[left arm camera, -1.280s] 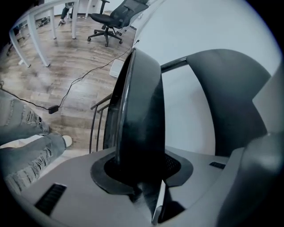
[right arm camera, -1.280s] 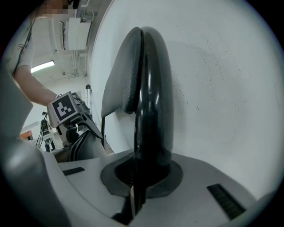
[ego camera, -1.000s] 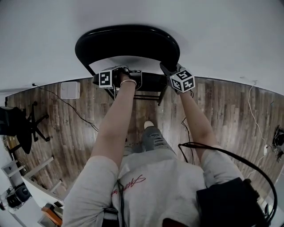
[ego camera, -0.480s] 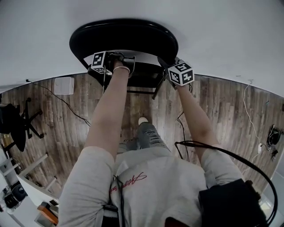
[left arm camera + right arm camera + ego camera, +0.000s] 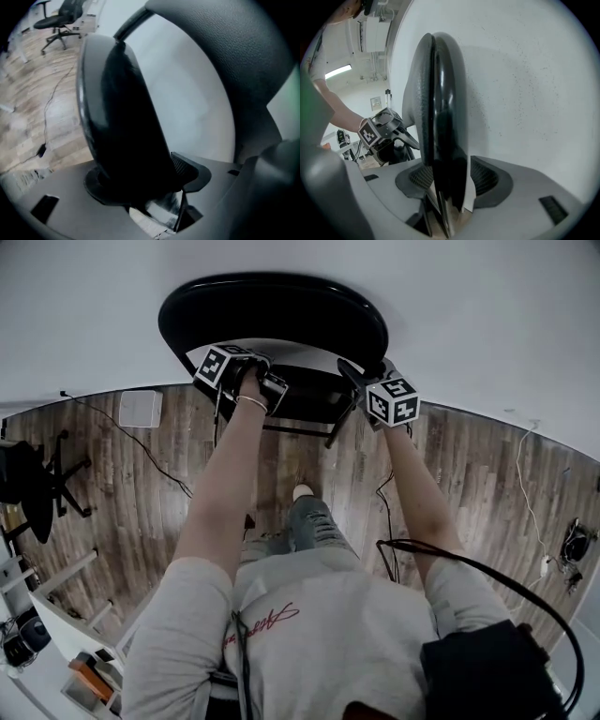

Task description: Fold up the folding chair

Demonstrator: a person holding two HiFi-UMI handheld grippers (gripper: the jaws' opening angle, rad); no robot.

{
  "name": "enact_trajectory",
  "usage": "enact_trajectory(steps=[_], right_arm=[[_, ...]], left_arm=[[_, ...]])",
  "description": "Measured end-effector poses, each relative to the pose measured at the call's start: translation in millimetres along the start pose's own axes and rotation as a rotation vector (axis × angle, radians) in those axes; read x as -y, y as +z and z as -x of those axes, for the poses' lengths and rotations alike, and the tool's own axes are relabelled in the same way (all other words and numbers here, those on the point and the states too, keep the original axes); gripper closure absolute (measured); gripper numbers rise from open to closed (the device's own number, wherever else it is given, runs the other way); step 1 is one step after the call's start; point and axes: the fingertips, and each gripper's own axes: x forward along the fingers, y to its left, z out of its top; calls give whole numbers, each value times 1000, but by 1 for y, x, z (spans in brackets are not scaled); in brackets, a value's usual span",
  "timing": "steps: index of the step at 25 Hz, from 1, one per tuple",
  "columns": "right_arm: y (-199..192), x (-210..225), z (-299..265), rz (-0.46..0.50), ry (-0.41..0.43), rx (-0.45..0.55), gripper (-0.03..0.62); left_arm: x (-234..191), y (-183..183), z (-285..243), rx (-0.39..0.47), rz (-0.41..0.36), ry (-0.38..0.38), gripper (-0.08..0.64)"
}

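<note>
Presently, we find the folding chair (image 5: 272, 310) at twelve o'clock in the head view, upright against the white wall (image 5: 487, 315) on the wooden floor (image 5: 141, 484). The left gripper (image 5: 272, 386) is at eleven o'clock on the chair's frame side, and the right gripper (image 5: 350, 377) is at one o'clock.

Both sets of jaws have just been opening. The left gripper's are spread, with a dark padded panel (image 5: 122, 131) between them. The right gripper's are spread about the chair's edge (image 5: 440, 117), with wall showing between that edge and the three o'clock pad (image 5: 483, 176). Neither pinches anything.

We judge the step in hand to be the release. To do it well, draw each gripper straight back along its own jaws so that no pad drags the panel. Free one side first and confirm that the chair rests steady against the wall before freeing the other.

The chair is black, with grained upholstery, an oval backrest and dark tubular legs. Seen edge-on, seat and back lie close together, so we judge it folded or very nearly so.
</note>
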Motion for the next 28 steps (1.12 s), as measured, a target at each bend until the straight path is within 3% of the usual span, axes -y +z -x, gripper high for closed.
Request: enact_trajectory(steps=[3, 7, 11, 15, 17, 18, 20, 21, 22, 25, 28], right_arm=[[-11, 12, 15, -40, -35, -18, 376], [-27, 6, 45, -97, -89, 10, 364], [-34, -22, 80, -122, -99, 99, 364], [-17, -66, 119, -66, -17, 228, 365], [-3, -100, 129, -14, 89, 242, 365], [6, -118, 132, 10, 141, 243, 367], [26, -155, 136, 55, 228, 257, 404], [38, -173, 139, 76, 265, 279, 496], [50, -191, 142, 91, 297, 311, 545], [79, -239, 150, 142, 349, 387, 565], [96, -278, 154, 214, 312, 377, 568]], left_arm=[[1, -2, 5, -92, -155, -122, 199], [-2, 0, 18, -158, -256, -208, 183], [-8, -7, 42, -198, -424, -262, 186], [-48, -58, 86, -211, -662, -247, 192], [-61, -81, 115, -145, -789, -244, 214], [-63, -88, 132, -86, -833, -250, 270], [-58, -97, 167, 78, -871, -282, 512], [-52, -101, 184, 152, -888, -309, 520], [-45, -106, 199, 208, -917, -337, 522], [-20, -117, 242, 356, -1042, -434, 529], [-4, -115, 288, 542, -1145, -487, 541]])
